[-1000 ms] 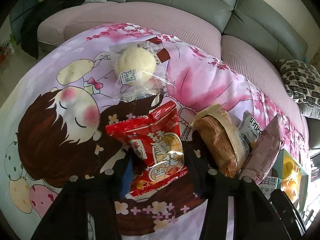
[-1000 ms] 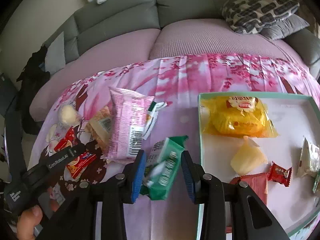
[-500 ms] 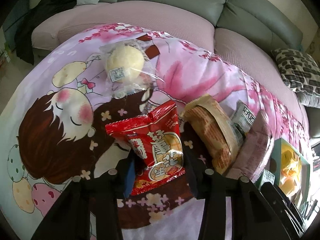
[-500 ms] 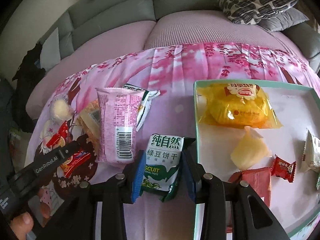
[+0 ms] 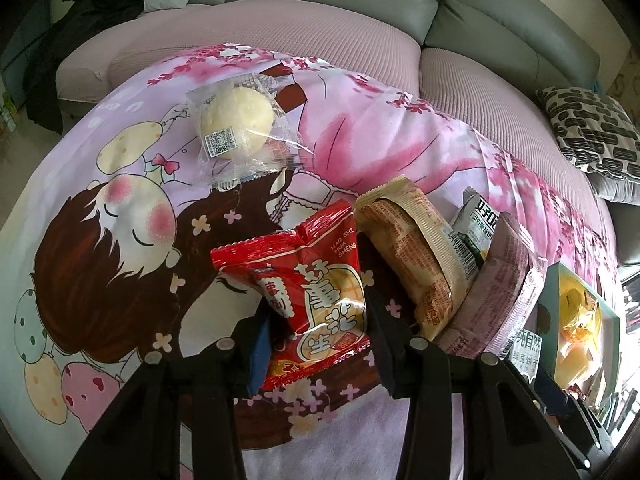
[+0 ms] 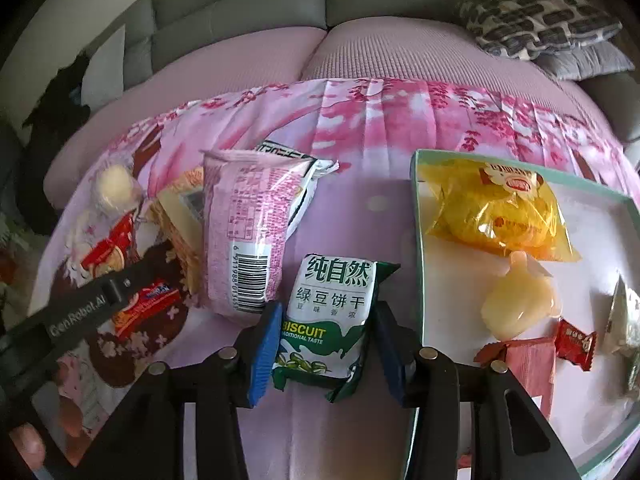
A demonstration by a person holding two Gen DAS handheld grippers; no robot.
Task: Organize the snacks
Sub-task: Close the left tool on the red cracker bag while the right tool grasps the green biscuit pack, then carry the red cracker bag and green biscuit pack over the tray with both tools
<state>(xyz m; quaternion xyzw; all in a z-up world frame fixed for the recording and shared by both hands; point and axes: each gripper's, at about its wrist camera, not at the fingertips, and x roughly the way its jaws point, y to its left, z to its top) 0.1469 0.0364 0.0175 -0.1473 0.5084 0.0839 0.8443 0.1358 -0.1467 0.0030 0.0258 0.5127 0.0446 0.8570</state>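
Currently, step: moving snacks into the tray (image 6: 418,240).
Left tool (image 5: 316,332): clamped on the red peanut packet (image 5: 316,300); carry it over level.
Right tool (image 6: 326,344): jaws opening around the green biscuit pack (image 6: 332,320), which lies on the cloth just beside the tray.

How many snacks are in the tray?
5, maybe more hidden at the tray's cut-off right edge: yellow bag at the back, pale jelly in the middle, pink packet in front, small red candy, white packet far right.
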